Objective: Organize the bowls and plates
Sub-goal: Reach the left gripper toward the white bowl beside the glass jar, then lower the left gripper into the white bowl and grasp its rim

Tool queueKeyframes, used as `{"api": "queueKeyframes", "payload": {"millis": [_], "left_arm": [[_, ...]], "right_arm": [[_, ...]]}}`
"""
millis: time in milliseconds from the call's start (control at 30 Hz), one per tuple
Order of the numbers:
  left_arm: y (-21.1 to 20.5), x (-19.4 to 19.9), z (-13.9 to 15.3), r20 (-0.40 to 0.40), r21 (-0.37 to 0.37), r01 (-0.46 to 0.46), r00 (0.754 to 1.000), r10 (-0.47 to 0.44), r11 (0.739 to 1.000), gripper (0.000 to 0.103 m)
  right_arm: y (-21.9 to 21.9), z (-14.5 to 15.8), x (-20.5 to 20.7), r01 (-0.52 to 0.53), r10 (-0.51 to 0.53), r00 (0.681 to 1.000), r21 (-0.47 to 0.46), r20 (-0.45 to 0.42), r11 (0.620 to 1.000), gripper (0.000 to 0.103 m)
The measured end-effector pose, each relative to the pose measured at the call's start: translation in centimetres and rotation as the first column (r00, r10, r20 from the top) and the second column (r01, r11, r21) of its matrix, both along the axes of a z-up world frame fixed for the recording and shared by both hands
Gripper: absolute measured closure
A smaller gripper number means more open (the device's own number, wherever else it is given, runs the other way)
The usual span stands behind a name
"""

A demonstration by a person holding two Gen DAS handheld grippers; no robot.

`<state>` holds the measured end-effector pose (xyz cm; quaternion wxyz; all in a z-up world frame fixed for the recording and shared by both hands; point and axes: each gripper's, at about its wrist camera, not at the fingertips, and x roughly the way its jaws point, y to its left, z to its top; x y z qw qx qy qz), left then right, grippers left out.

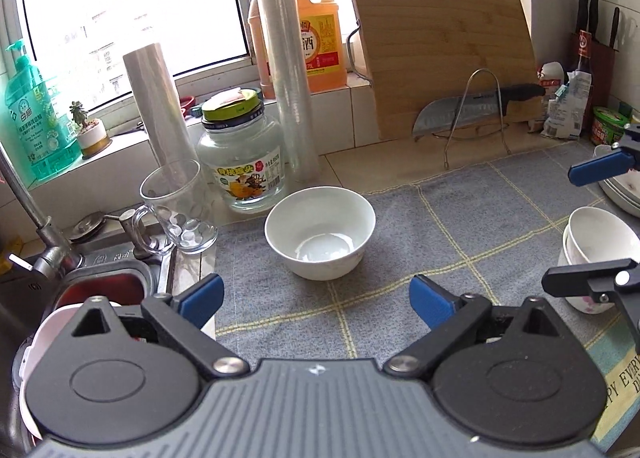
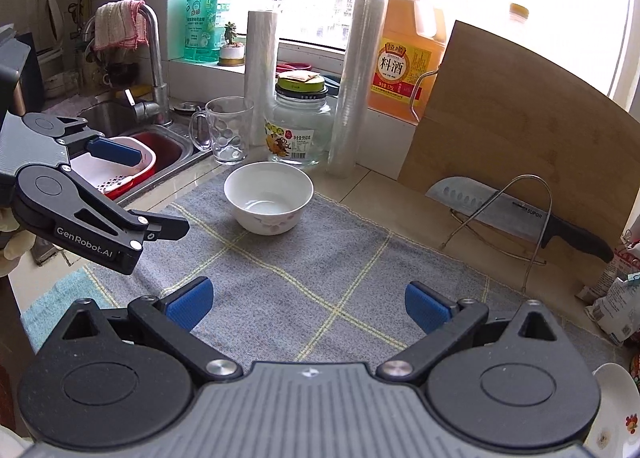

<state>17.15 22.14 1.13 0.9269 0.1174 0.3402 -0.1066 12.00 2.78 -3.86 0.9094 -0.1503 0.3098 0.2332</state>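
- Your left gripper (image 1: 316, 300): jaws spread wide, nothing between the blue pads (image 1: 204, 298). It hangs over the grey checked mat (image 1: 400, 226), pointing down at the lone white bowl (image 1: 320, 232).
- Your right gripper (image 2: 308, 308): jaws likewise apart and empty, aimed across the same mat at the same bowl from the other side.
- The lone bowl sits upright on the mat's far edge, clear of both grippers. A shallow film, probably water, shows in its base.
- Just behind the bowl: a glass mug (image 1: 176, 210), a glass jar (image 1: 240, 162) with a yellow-green lid, and two upright rolls of cling film (image 1: 288, 74).
- To your right in the left wrist view: two nested bowls (image 1: 596, 246) beside the right gripper's lower finger, with stacked plates (image 1: 624, 194) behind them. Judged: that is where the lone bowl belongs.
- Risk: both grippers point at one bowl. Closing in together could knock fingers or shove the bowl.
- Risk: overshoot pushes the bowl into the mug or jar; the tall rolls would topple easily.
- Risk: a glazed, wet rim may slip from the pads, and tilting would spill the water.
- Risk: the cleaver (image 2: 516, 214) on its wire rack (image 2: 500, 218) lies to the right of the mat; a wide swing toward the stack could catch it.
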Motion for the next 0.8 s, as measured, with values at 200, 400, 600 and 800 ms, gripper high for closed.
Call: {"api": "queueKeyframes", "payload": {"millis": [200, 400, 600, 800], "left_arm": [[2.5, 3.2, -0.3, 0.000, -0.021, 0.060, 0.998, -0.060, 0.998, 0.004], [3.6, 6.1, -0.9, -0.009, -0.065, 0.112, 0.994, -0.113, 0.992, 0.004], [3.2, 8.7, -1.7, -0.022, -0.062, 0.159, 0.987, -0.160, 0.985, 0.004], [3.0, 11.5, -3.0, -0.068, -0.086, 0.175, 0.981, -0.181, 0.981, 0.004]], "right_arm": [[3.8, -1.1, 1.8, 0.052, -0.052, 0.998, -0.003, -0.036, 0.999, 0.000], [6.4, -2.2, 3.3, 0.101, -0.101, 0.994, -0.007, -0.044, 0.995, 0.000], [7.7, -2.9, 4.6, 0.130, -0.130, 0.990, 0.008, -0.047, 0.991, 0.000], [9.1, -4.3, 6.1, 0.152, -0.152, 0.988, -0.012, -0.038, 0.988, 0.000]]}}
